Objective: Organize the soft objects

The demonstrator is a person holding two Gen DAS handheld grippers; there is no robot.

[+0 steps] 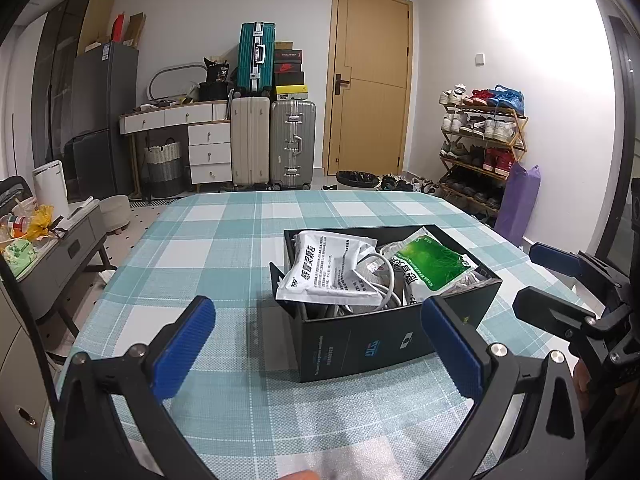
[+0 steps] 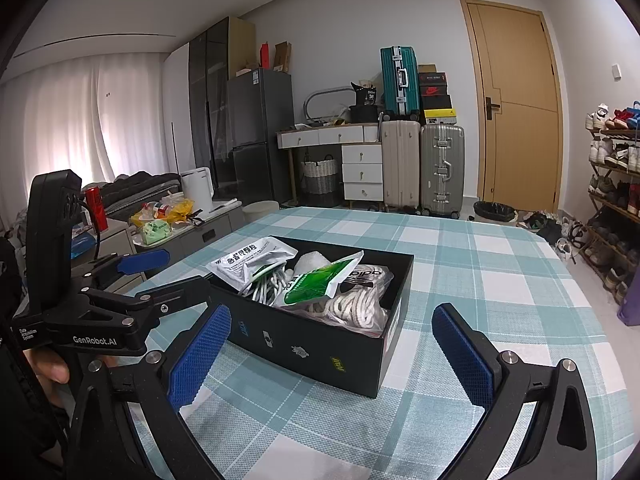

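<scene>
Checked cloth covers the desk (image 1: 224, 240), and nearest us both tools hover low with jaws spread wide, gripping nothing — left gripper (image 1: 316, 344), right gripper (image 2: 332, 348). Just beyond sits the black box (image 1: 360, 344), already stuffed: white sachet (image 1: 332, 268), green sachet (image 1: 432, 264), pale cords between them. No loose soft items show on the cloth, so the sorting looks nearly done. Only the right-wrist view reveals the white rope coil (image 2: 352, 308) — and, farther off, the curtains (image 2: 100, 120).
</scene>
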